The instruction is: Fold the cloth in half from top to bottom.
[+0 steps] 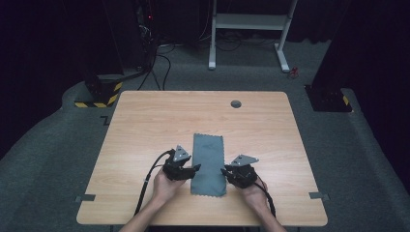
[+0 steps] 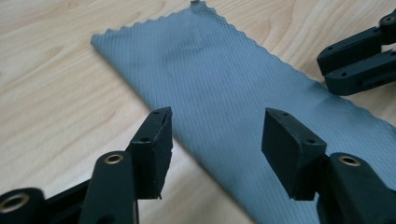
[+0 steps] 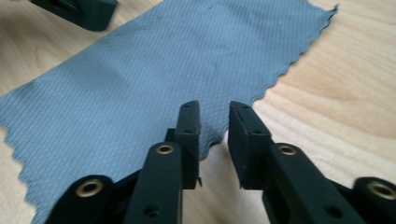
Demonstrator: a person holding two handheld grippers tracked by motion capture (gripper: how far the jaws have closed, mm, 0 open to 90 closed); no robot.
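Note:
A grey cloth (image 1: 208, 164) with zigzag edges lies flat as a long strip on the wooden table (image 1: 145, 125), near its front. My left gripper (image 1: 197, 167) sits at the strip's left edge, open, its jaws wide apart just above the cloth (image 2: 210, 74) with nothing pinched between the fingertips (image 2: 156, 140). At the right edge, my right gripper (image 1: 224, 170) holds its jaws close together with a narrow gap. In the right gripper view (image 3: 215, 135) the cloth (image 3: 163, 70) has its edge reaching just into that gap, and the pads do not press on it.
The table has a round cable hole (image 1: 235, 104) at the back and grey tape marks (image 1: 85, 197) at its front corners. On the floor behind stand a white frame (image 1: 251, 21), cables and a yellow-black striped base (image 1: 99, 96).

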